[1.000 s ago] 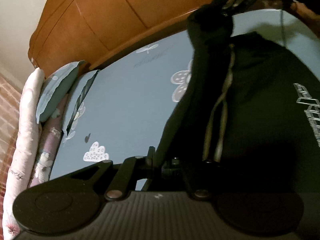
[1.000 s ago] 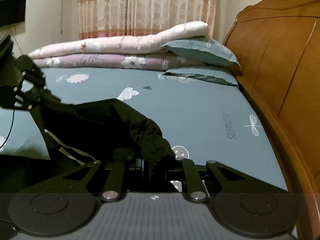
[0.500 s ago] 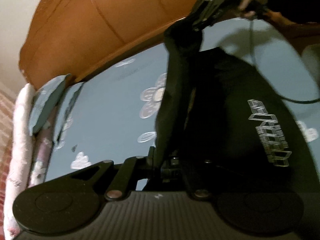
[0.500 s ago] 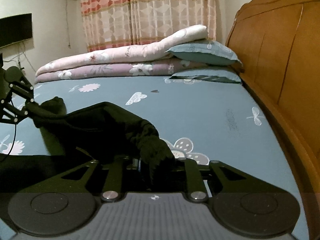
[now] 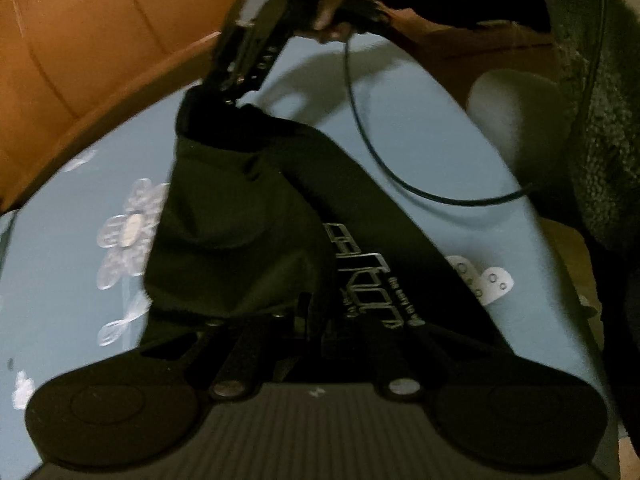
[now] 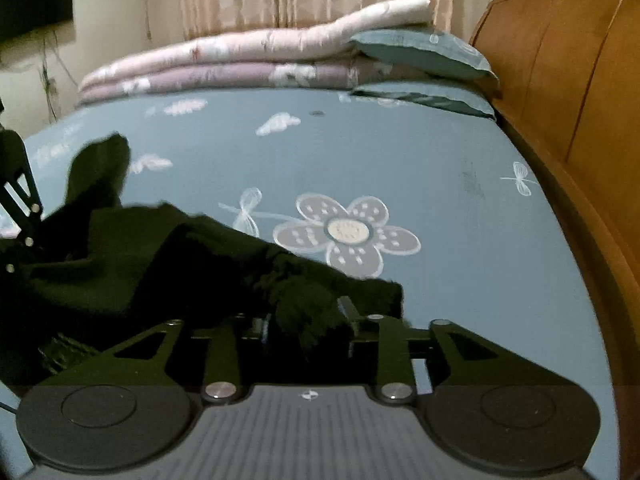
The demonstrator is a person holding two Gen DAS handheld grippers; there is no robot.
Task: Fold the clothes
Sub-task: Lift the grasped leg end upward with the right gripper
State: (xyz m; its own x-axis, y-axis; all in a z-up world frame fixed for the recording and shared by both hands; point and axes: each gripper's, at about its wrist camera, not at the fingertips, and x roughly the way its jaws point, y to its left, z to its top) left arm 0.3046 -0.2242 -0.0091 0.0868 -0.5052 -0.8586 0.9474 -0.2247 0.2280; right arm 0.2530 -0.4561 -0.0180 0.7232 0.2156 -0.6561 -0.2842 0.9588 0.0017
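Observation:
A black garment [image 5: 248,208] with white lettering lies partly folded on the blue patterned bedsheet [image 5: 432,152]. My left gripper [image 5: 306,316] is shut on its near edge, and the fabric drapes over the fingers. At the garment's far corner a hand holds my right gripper [image 5: 230,88]. In the right wrist view the right gripper [image 6: 308,320] has its jaws opening, with a bunched black cuff [image 6: 304,300] still between them, low over the sheet. The rest of the garment [image 6: 160,256] stretches left toward the left gripper [image 6: 20,220].
An orange wooden headboard [image 6: 580,100] runs along the bed's right side. Folded pink quilts [image 6: 240,64] and blue pillows [image 6: 420,52] are stacked at the far end under a curtain. A black cable [image 5: 380,160] hangs over the sheet. Flower print [image 6: 348,232] marks bare bedsheet beside the garment.
Both grippers have sunk toward the bed and the lifted garment edge has come down over the rest. The right jaws have spread apart around the cuff. The left gripper stays closed.

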